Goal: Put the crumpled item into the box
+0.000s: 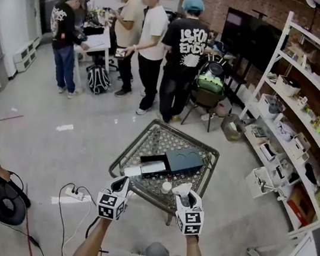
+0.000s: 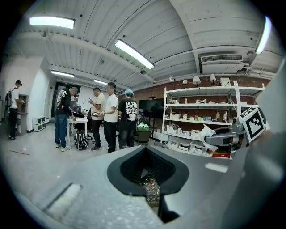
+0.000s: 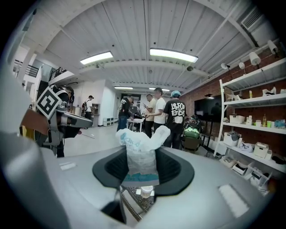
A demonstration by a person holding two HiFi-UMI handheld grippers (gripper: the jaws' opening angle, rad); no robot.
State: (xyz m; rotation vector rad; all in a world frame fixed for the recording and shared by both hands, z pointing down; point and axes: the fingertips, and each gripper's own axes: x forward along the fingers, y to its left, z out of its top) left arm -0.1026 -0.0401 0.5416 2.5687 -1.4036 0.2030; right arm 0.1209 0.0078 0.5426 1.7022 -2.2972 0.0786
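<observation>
A white crumpled plastic wrapper (image 3: 140, 154) with teal print stands up between the jaws of my right gripper (image 3: 142, 175), which is shut on it. In the head view that right gripper (image 1: 183, 189) hovers over the near edge of the mesh table (image 1: 140, 139), the wrapper (image 1: 182, 188) at its tip. Further back on the table lies an open dark box (image 1: 157, 167) with its teal lid (image 1: 184, 158) beside it. My left gripper (image 1: 120, 184) hangs at the table's near left edge, open, with only table mesh showing through its gap (image 2: 149, 181).
A small white bottle (image 1: 166, 187) stands on the table between the grippers. Several people (image 1: 153, 39) stand at the back of the room. Shelves (image 1: 306, 117) line the right wall. A power strip and cables (image 1: 77, 195) lie on the floor at left.
</observation>
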